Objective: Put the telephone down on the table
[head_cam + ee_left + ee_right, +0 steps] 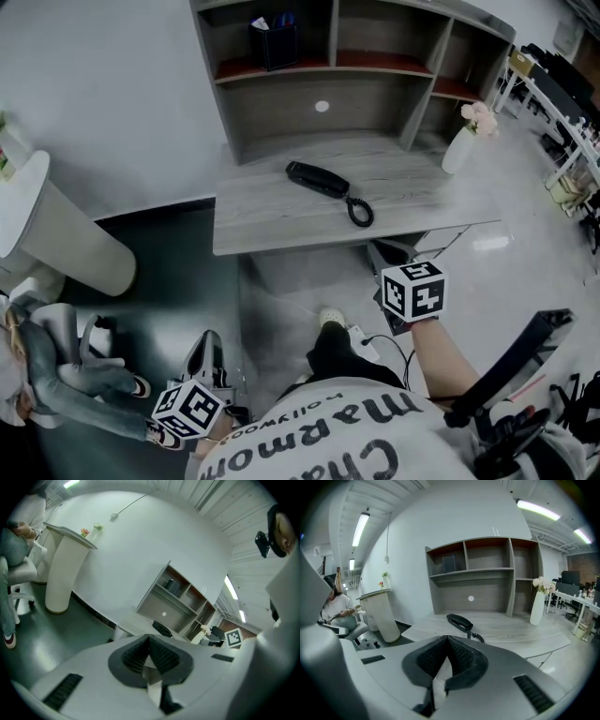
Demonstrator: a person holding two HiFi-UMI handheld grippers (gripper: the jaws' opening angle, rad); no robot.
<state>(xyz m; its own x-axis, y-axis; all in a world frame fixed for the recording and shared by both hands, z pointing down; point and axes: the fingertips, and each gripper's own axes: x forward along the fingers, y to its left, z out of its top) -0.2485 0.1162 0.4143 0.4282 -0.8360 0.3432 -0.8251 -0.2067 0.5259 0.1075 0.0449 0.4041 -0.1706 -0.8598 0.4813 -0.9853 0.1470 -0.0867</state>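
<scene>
**Telephone (317,179) down on tabletop (272,225), room all round**

Head view: telephone lies flat approx mid-tabletop, off every edge. Cord loop (361,213) is nearest the front edge. Vase (459,148) by right edge, well apart. Shelf unit (375,84) along the back.

Left gripper view: left gripper (149,638) jaws together, nothing btwn. Telephone far ahead.

Right gripper view: right gripper (447,639) jaws together, nothing btwn. Telephone ahead, apart, w/ bare wood to its right.

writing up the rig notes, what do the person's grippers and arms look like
Left gripper and right gripper: pale grey shells, black ribbed pads. Each carries a white cube with black square markers. The person wears a light T-shirt with dark lettering.
</scene>
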